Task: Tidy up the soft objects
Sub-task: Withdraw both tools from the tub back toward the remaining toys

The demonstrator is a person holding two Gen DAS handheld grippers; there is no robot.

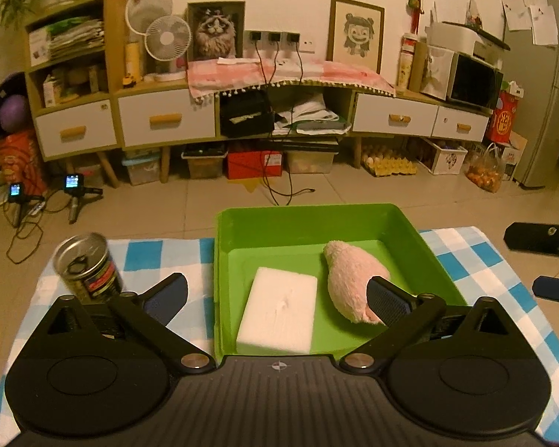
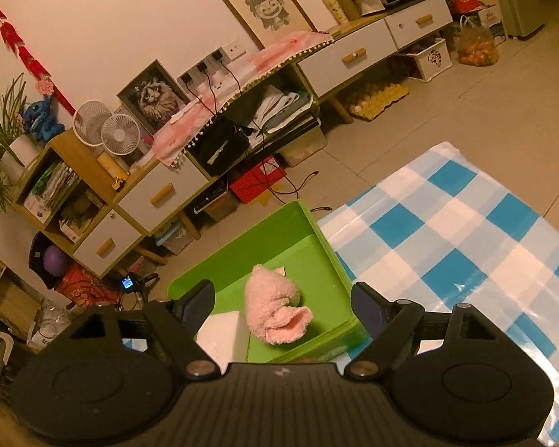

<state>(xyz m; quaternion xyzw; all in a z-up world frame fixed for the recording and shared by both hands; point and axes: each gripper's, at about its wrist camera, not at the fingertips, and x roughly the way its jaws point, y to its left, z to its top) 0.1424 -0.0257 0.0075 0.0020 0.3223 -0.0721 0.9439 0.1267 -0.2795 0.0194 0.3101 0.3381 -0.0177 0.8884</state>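
A green bin (image 1: 302, 216) stands on the blue-and-white checked cloth. A white foam block (image 1: 279, 309) and a pink plush cloth (image 1: 350, 279) lie inside it. My left gripper (image 1: 279, 298) is open and empty above the bin's near edge, its jaws spread wide on either side of the block. My right gripper (image 2: 281, 303) is open and empty, held above the bin (image 2: 316, 238) on its right side, with the pink cloth (image 2: 272, 313) and a corner of the white block (image 2: 220, 331) between its jaws below.
A metal can (image 1: 87, 266) stands on the cloth (image 1: 156, 257) left of the bin. The checked cloth (image 2: 466, 231) stretches to the right of the bin. Beyond the table are a tiled floor, a low cabinet (image 1: 167, 119) and cables.
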